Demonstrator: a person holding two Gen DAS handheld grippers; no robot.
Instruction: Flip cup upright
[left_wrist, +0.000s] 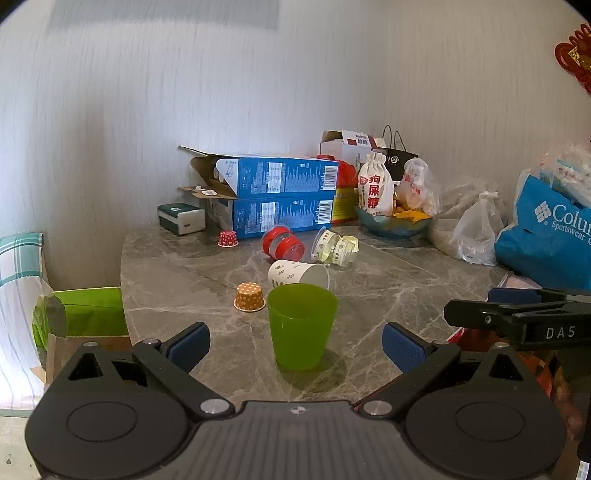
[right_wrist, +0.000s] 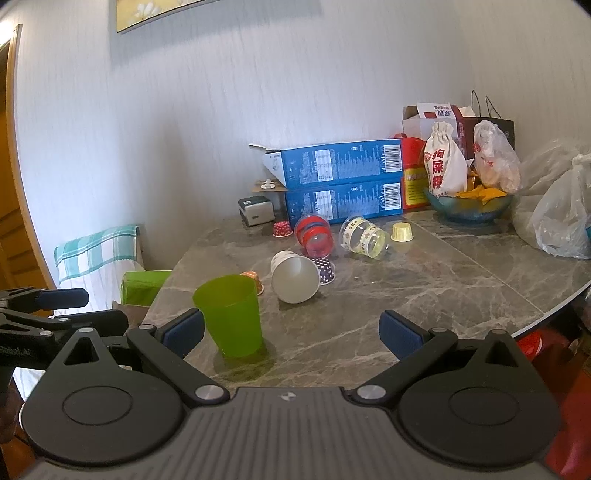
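The green cup (left_wrist: 302, 326) stands straight up on the gray marble worktop (left_wrist: 388, 295), with its open mouth at the top and its long side going up and down. In the left wrist view it sits low in the middle of the frame, between the two blue pads of the left tongs (left_wrist: 295, 345). The pads are wide apart and do not touch it. In the right wrist view the green cup (right_wrist: 231, 315) is at the lower left, just beside the left pad of the right tongs (right_wrist: 291, 332). These tongs are wide apart too and hold nothing.

Just behind the green cup, a white paper cup (left_wrist: 297, 274) lies on its side. A small orange dotted cup (left_wrist: 250, 296) sits mouth down near it. Farther back, a red plastic cup (left_wrist: 282, 242) and a clear cup with yellow bands (left_wrist: 336, 247) lie on their sides. Two blue boxes (left_wrist: 280, 195) are stacked by the wall. At the upper right, a blue bowl (right_wrist: 469, 208) holds a white cloth bag (right_wrist: 443, 166) and yellow snacks.
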